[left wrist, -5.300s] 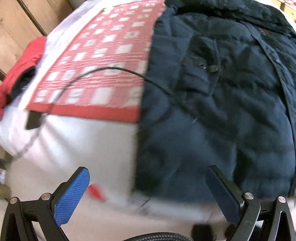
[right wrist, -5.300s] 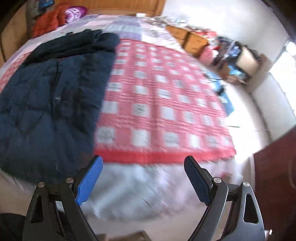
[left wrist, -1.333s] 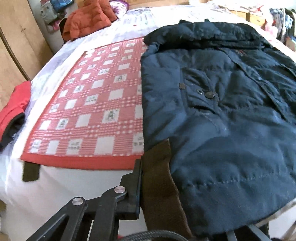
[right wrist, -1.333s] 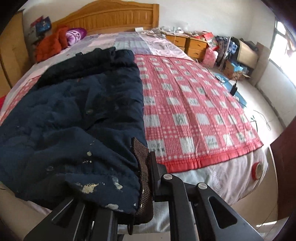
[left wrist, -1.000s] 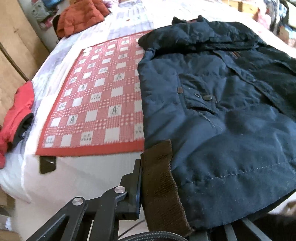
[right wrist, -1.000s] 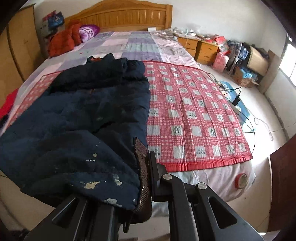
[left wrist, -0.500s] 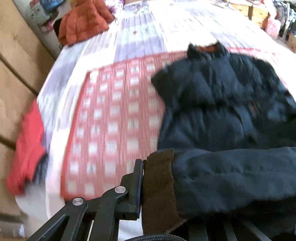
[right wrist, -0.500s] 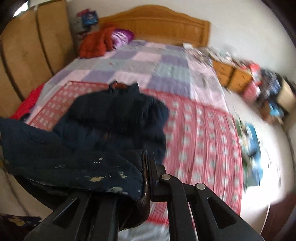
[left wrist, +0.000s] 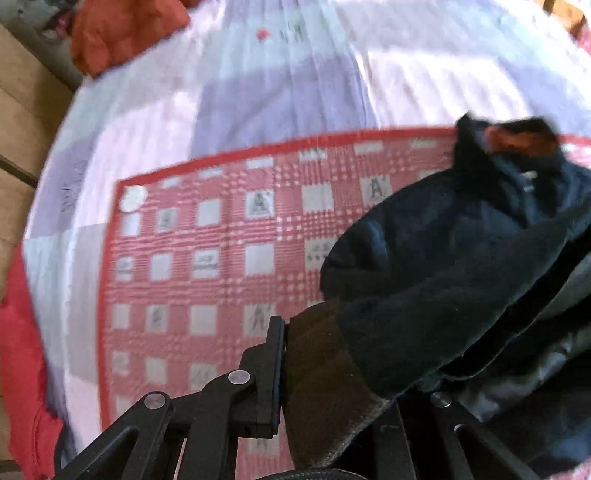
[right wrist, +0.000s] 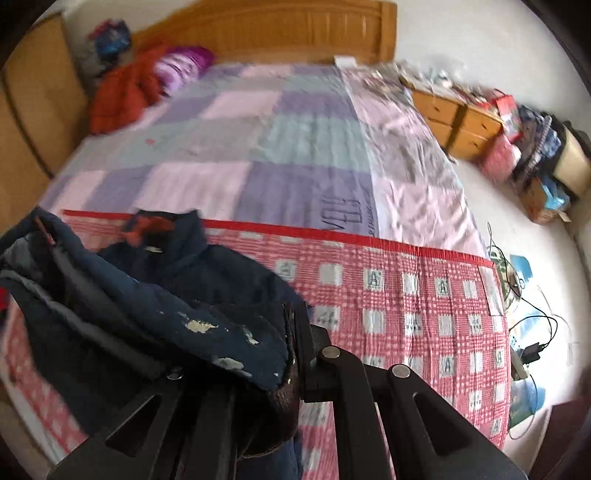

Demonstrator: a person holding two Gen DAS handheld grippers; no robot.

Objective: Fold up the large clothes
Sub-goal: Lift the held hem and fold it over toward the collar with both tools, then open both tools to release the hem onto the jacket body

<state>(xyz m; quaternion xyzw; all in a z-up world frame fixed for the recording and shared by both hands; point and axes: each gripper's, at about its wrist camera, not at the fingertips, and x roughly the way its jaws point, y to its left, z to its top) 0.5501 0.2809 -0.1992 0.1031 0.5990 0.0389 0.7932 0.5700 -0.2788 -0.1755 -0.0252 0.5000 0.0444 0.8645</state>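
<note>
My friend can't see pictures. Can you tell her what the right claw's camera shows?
The right claw is shut on the brown knit hem of a dark blue jacket, lifting it over a red checked blanket on a big bed with a wooden headboard.

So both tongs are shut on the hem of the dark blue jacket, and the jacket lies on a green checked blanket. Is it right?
Not quite: the checked blanket is red, not green, as the left wrist view shows. The rest holds: the left tongs and right tongs are shut on the hem of the dark blue jacket.
</note>
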